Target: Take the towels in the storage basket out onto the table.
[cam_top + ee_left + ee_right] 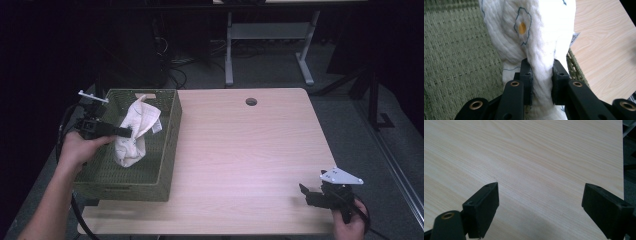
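Cloth (pixel 534 32), white, quilted, with a fried-egg print, hangs pinched in the left gripper (pixel 541 82) over a green basket (pixel 167 150); right gripper (pixel 540 205) gapes wide.

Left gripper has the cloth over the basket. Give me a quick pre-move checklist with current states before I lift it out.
1. Left gripper shut on the cloth: ok.
2. Grip takes a thick bunched fold, not an edge: ok.
3. Cloth's lower end free of the basket floor: cannot tell.
4. Bare table beside the basket for set-down: ok.
5. Right gripper open, over bare table at the near right corner: ok.
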Demonstrator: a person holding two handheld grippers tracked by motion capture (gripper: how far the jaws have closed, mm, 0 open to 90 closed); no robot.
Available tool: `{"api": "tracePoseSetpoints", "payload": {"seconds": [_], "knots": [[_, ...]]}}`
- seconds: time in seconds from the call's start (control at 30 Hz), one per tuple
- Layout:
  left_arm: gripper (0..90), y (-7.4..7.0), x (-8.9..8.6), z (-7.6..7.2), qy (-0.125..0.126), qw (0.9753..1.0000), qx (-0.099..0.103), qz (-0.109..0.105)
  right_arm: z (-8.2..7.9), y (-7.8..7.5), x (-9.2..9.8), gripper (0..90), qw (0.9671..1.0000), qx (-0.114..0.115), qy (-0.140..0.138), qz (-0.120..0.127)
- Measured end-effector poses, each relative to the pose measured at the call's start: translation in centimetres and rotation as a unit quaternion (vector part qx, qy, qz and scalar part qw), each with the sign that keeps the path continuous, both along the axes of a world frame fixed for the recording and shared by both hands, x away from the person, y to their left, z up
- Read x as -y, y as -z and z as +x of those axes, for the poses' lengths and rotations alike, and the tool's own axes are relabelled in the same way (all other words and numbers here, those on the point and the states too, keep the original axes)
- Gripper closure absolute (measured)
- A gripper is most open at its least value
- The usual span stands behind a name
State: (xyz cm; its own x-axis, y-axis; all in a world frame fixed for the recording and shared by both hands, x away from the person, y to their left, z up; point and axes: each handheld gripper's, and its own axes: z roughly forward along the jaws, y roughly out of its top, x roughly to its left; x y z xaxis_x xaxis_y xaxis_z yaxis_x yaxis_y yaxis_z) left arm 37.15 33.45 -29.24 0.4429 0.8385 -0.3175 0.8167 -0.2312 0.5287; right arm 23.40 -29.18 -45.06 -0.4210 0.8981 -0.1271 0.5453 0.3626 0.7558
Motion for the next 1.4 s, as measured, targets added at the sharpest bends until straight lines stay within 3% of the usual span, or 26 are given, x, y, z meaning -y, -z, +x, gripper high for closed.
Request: {"api": "tracePoseSetpoints", "payload": {"seconds": [0.57, 1.0, 1.4], "knots": [[74.8, -2.3, 1.6, 0.1, 0.019, 0.9996, 0.020, -0.005, 0.0, -0.1, 0.0, 13.9, 1.0000, 0.001, 0.001, 0.000], [74.8, -3.9, 4.7, 0.5, 0.049, 0.9982, 0.034, -0.007, 0.1, 0.0, -0.1, 13.9, 1.0000, 0.001, 0.002, 0.001], [74.8, -4.5, 7.0, 0.8, 0.069, 0.9967, 0.040, -0.014, 0.0, -0.3, 0.1, 13.9, 0.9999, 0.005, 0.008, 0.005]]}}
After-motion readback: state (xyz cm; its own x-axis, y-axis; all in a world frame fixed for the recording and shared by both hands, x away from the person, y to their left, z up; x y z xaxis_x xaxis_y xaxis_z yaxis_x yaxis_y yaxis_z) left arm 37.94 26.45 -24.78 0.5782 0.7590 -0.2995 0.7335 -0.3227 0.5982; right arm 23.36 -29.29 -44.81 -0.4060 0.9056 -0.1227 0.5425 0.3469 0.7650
